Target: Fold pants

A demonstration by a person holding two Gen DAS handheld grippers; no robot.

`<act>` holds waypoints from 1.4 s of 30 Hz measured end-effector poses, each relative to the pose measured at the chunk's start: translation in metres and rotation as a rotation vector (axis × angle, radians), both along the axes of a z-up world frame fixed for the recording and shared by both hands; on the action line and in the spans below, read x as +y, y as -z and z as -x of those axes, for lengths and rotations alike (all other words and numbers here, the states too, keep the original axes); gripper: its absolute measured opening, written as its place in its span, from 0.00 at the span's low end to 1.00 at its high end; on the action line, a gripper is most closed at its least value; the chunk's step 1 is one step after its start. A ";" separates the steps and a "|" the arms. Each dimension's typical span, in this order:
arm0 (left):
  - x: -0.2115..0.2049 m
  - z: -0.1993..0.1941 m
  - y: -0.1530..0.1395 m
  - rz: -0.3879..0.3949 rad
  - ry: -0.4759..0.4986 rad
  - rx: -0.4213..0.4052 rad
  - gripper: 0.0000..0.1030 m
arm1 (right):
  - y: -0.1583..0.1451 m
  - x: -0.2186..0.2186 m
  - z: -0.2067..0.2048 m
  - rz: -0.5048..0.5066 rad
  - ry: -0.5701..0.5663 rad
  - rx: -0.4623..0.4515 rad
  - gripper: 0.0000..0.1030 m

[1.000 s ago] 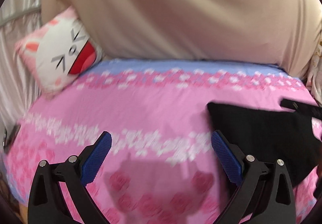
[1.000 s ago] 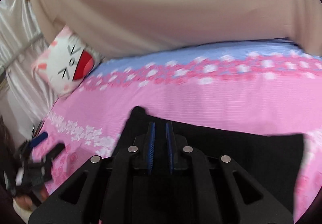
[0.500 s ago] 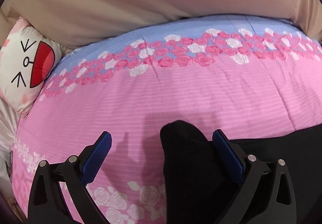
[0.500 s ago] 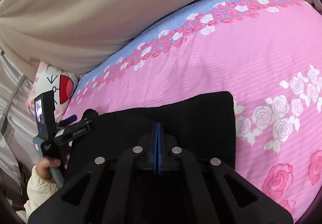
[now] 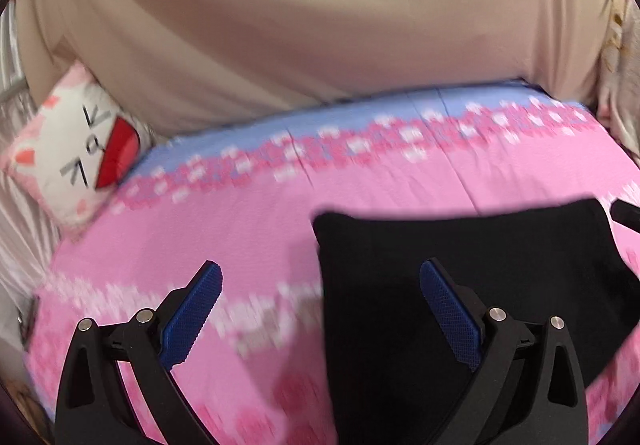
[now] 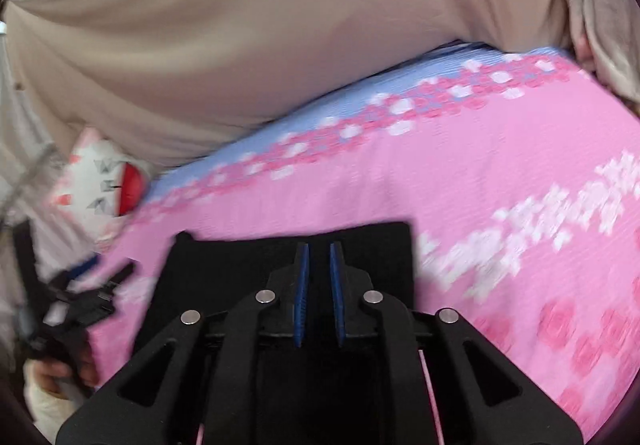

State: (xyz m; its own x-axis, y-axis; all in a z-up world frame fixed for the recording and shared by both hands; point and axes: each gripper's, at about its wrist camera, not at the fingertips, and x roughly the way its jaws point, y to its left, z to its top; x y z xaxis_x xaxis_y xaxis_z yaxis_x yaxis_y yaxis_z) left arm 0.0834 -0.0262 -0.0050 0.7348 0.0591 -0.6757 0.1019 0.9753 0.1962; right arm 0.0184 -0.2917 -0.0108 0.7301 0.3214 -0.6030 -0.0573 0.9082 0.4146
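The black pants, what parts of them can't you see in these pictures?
- Right wrist view: the near part of the pants is hidden behind the right gripper.
- Left wrist view: the pants' near edge is hidden by the left gripper.
- Both views: motion blur hides any seams or waistband.

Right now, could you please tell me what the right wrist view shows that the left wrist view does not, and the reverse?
Only the right wrist view shows the left hand-held gripper from outside, gripped by the person's hand, and the right hand-held gripper with a narrow gap between its blue pads, above the folded black pants. Only the left wrist view shows the left gripper's blue pads spread wide, straddling the pants' left edge. Both show the pants, the pink rose-print bedsheet, the white cat-face cushion and the beige curtain.
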 end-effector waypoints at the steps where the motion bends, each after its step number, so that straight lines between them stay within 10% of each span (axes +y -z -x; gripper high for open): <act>1: -0.002 0.004 0.015 -0.015 -0.007 0.027 0.95 | 0.009 0.006 0.001 0.054 0.003 0.035 0.11; 5: 0.000 0.004 0.054 -0.026 -0.028 0.028 0.95 | 0.039 0.007 0.003 0.105 0.041 0.041 0.07; 21: 0.003 0.006 0.050 0.006 -0.036 0.021 0.95 | 0.032 0.056 0.025 0.342 0.011 0.023 0.13; 42: 0.008 0.004 0.051 0.050 -0.036 0.033 0.95 | 0.017 0.088 0.020 0.326 -0.032 -0.006 0.23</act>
State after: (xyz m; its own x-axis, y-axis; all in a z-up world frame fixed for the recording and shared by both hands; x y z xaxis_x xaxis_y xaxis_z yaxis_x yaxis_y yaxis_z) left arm 0.0792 -0.0181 -0.0559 0.7102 0.0510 -0.7022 0.0721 0.9869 0.1445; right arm -0.0016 -0.2033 -0.0280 0.7265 0.1346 -0.6739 -0.0891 0.9908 0.1018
